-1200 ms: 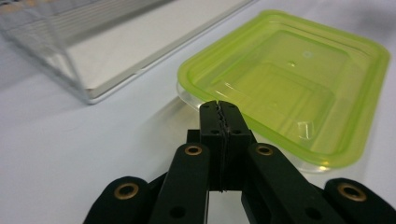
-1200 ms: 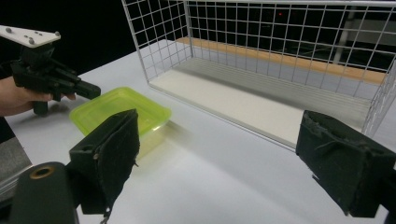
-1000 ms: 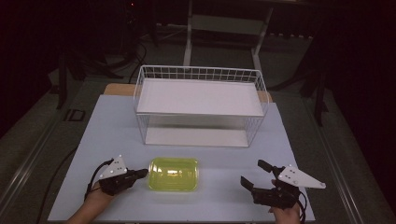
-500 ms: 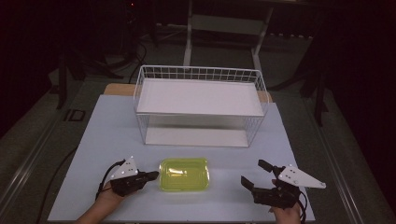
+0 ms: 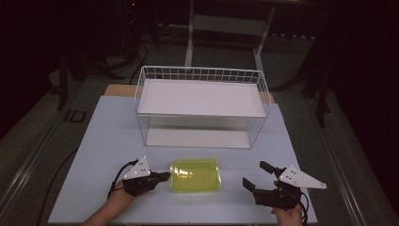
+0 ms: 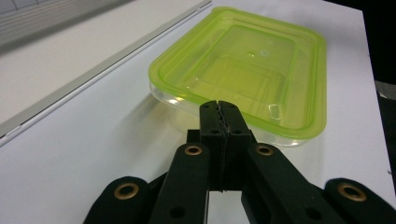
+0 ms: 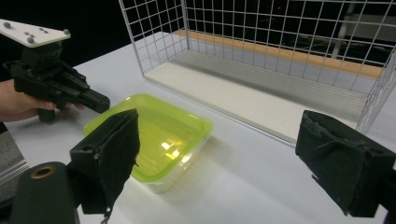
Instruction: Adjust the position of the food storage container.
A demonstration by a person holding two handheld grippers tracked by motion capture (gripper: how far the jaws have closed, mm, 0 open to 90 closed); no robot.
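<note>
Pushing looks like the step here: the left gripper (image 5: 162, 177), jaws clenched together on nothing, has its tip at the left edge of the clear plastic container with the yellow-green lid (image 5: 195, 175), which lies on the white table (image 5: 103, 141) before the white wire basket shelf (image 5: 202, 101). Best to push low and straight. The right gripper (image 5: 256, 178) waits released, well apart.

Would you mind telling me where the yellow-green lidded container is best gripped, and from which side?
Probably the projecting lid rim on a short end. The yellow-green lidded container lies flat and is wide, so the thin lip suits jaws better than the body. The open right hand-held gripper faces its right end with bare table between, so come in level from there.
</note>
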